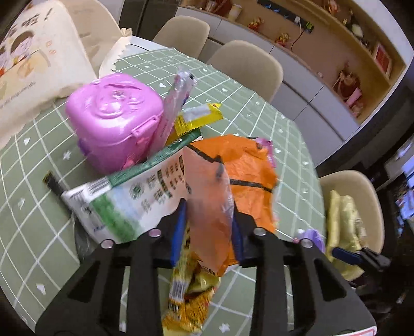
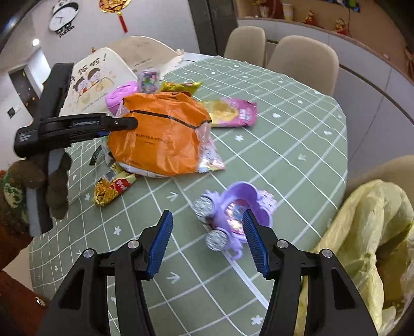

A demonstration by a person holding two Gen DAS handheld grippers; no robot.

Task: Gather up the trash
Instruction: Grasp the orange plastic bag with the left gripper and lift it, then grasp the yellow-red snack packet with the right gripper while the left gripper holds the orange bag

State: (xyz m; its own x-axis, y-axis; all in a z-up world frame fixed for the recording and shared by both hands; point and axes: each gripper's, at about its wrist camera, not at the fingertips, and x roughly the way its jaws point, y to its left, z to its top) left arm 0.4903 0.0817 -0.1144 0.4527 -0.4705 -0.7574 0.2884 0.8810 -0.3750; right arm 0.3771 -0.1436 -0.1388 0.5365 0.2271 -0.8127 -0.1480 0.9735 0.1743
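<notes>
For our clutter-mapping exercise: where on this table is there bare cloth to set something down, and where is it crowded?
Bare tablecloth stretches right of the pink wrapper toward the far chairs, and near the right gripper, left of the purple toy carriage. Crowded: around the orange bag held by the left gripper.

Home dining rm, round table (image 2: 284,124) w/ checked cloth, beige chairs (image 2: 305,62), wall clock (image 2: 63,15)

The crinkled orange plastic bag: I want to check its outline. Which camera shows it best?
The right wrist view: the crinkled orange plastic bag shows nearly whole, with the left gripper clamping its edge. The left wrist view shows only part, behind the fingers.
</notes>
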